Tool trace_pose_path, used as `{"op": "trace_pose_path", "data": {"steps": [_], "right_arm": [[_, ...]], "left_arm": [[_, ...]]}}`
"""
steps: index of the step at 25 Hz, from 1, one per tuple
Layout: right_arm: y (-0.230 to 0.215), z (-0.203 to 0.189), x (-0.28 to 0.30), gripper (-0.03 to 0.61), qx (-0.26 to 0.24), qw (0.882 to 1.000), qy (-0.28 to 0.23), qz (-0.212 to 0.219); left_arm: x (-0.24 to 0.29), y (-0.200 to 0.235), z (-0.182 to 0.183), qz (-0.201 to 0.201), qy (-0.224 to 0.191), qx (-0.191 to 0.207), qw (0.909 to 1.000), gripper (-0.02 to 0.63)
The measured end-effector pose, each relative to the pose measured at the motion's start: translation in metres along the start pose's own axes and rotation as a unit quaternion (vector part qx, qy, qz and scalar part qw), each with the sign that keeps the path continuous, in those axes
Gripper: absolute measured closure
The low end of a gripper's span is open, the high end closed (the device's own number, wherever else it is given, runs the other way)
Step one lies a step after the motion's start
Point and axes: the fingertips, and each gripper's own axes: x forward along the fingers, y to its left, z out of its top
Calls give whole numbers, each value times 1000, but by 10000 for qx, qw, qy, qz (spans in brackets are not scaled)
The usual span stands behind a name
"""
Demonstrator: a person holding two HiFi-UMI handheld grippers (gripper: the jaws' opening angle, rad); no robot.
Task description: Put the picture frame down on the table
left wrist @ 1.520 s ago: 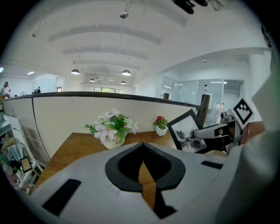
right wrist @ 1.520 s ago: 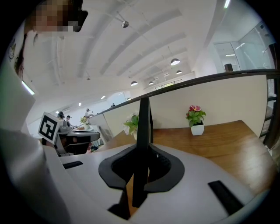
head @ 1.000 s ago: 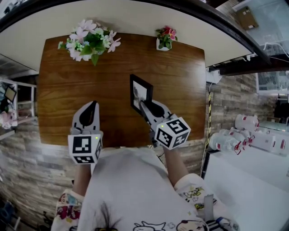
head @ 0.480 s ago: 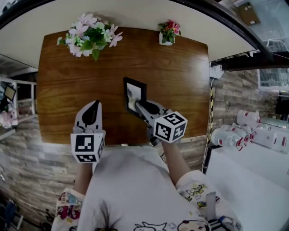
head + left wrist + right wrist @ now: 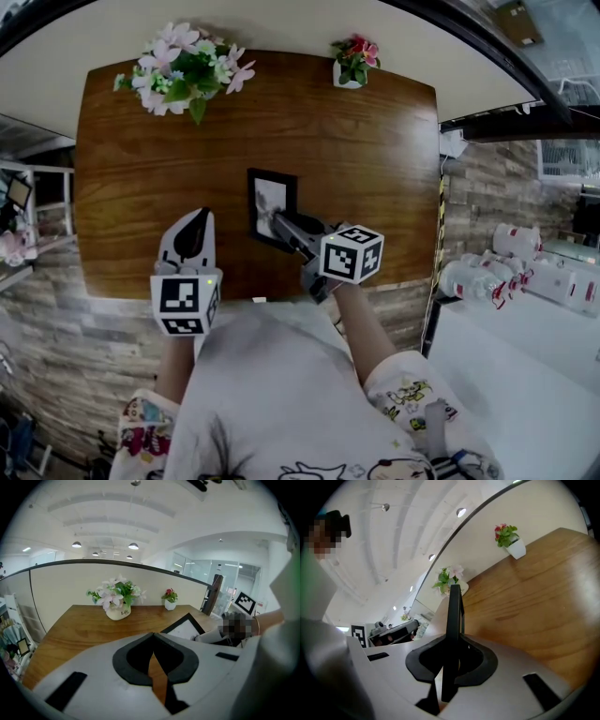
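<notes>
Wood table (image 5: 375, 169): frame (image 5: 270, 199) in R gripper (image 5: 279, 223); flowers (image 5: 183, 70), small pot (image 5: 353, 64) behind

"Lif" lettering on the white flower pot (image 5: 118, 613)

Wide bare wood lies open on the table (image 5: 384, 159) right of and beyond the picture frame (image 5: 272, 202), and on the left side too. Only the far edge is blocked: a flower arrangement (image 5: 185, 67) at left, a small potted plant (image 5: 352, 60) at right, well apart.
</notes>
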Motion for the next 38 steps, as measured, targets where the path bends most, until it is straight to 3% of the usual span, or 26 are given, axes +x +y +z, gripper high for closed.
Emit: {"op": "trace_pose_path", "data": {"steps": [9,19,30,38], "right_arm": [[-7,-13,12,538,684,9969,298,255],[-18,-14,17,537,1059,9926,463,363],[-30,-22,22,532,776,9942,736,71],[-33,-31,23,454,518,9942,942,-10]], "left_arm": [[1,-1,-13,-14,111,-30,9999,611],[5,-6,-21,-70,211,-21,9998,611],[10,-4,-23,-58,274,-52,9996,611],[11,0,-27,8,300,-103,9995,611]]}}
